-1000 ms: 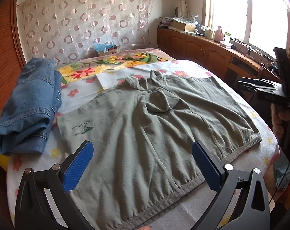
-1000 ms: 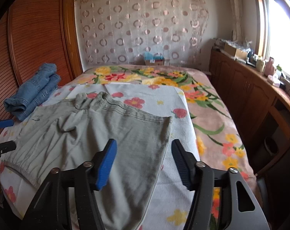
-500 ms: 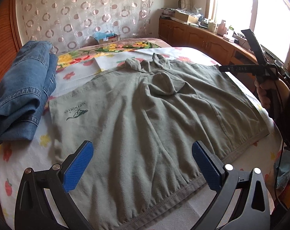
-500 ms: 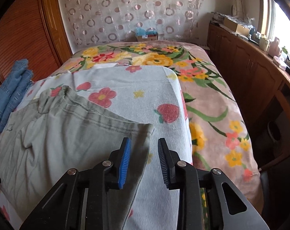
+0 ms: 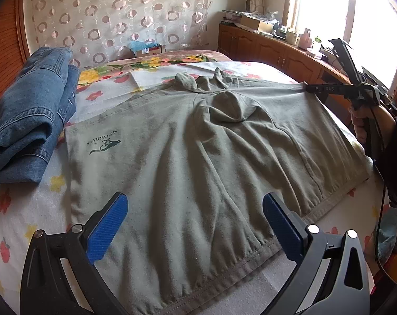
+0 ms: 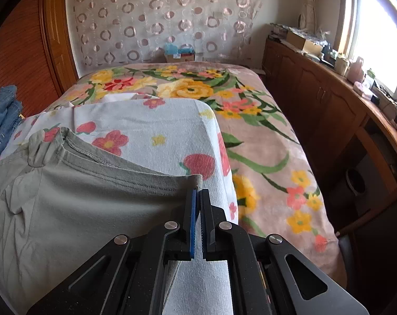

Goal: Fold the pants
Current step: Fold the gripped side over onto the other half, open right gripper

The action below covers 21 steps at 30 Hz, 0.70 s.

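Note:
Grey-green shorts (image 5: 198, 162) lie spread flat on the bed, waistband nearest me in the left wrist view. My left gripper (image 5: 195, 223) is open above the waistband, touching nothing. My right gripper (image 6: 197, 197) is shut on the hem corner of the right leg of the shorts (image 6: 93, 197). It also shows in the left wrist view (image 5: 307, 88), at the far right corner of the shorts.
Folded blue jeans (image 5: 27, 120) lie left of the shorts on the white flowered towel (image 6: 159, 126). A pink floral blanket (image 6: 264, 157) covers the bed. Wooden cabinets (image 6: 316, 99) run along the right. A cardboard box (image 5: 146, 50) sits at the bed's far end.
My right gripper has moved to the shorts' leg corner and closed on it. My left gripper has come lower and closer over the waistband, still open.

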Each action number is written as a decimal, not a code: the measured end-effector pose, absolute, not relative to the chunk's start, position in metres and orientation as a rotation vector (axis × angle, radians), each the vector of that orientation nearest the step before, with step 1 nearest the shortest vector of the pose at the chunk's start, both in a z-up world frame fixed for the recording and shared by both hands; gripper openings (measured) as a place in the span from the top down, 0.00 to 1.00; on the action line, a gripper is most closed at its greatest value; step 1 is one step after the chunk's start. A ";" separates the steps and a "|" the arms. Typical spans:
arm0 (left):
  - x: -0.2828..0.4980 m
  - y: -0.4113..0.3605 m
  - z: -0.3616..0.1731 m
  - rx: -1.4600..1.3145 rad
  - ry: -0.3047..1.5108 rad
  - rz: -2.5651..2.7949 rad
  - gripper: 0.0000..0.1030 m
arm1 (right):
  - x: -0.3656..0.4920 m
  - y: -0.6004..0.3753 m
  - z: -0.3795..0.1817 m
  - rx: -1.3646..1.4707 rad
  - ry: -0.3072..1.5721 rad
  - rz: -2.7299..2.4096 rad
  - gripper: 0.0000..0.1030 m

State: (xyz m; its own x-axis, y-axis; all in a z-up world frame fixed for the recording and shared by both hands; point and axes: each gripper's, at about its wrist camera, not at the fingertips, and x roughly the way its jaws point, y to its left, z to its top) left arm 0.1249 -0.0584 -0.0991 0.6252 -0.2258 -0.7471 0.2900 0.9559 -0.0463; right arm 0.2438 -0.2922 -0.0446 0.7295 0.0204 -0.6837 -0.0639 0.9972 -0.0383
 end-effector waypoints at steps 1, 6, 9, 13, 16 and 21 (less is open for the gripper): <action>0.124 -0.058 -0.098 0.081 0.841 -0.293 0.00 | 0.242 -0.289 -0.046 -0.060 0.756 0.048 0.97; 0.121 -0.049 -0.095 0.050 0.831 -0.283 0.00 | 0.232 -0.283 -0.038 -0.067 0.747 0.034 0.97; 0.118 -0.045 -0.092 0.052 0.824 -0.268 0.00 | 0.229 -0.279 -0.034 -0.064 0.737 0.056 0.86; 0.111 -0.038 -0.092 0.057 0.824 -0.251 0.00 | 0.194 -0.278 -0.033 -0.042 0.722 0.119 0.77; 0.107 -0.033 -0.095 0.068 0.836 -0.239 0.00 | 0.156 -0.276 -0.041 -0.022 0.734 0.171 0.72; 0.091 -0.019 -0.100 0.062 0.835 -0.213 0.00 | 0.076 -0.278 -0.050 -0.066 0.727 0.183 0.72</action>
State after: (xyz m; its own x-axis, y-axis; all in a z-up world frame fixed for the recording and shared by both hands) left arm 0.0906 -0.0194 -0.0996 0.6510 -0.1634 -0.7413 0.2120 0.9768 -0.0291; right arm 0.0765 -0.2776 -0.0497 0.7317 0.1433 -0.6664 -0.1894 0.9819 0.0032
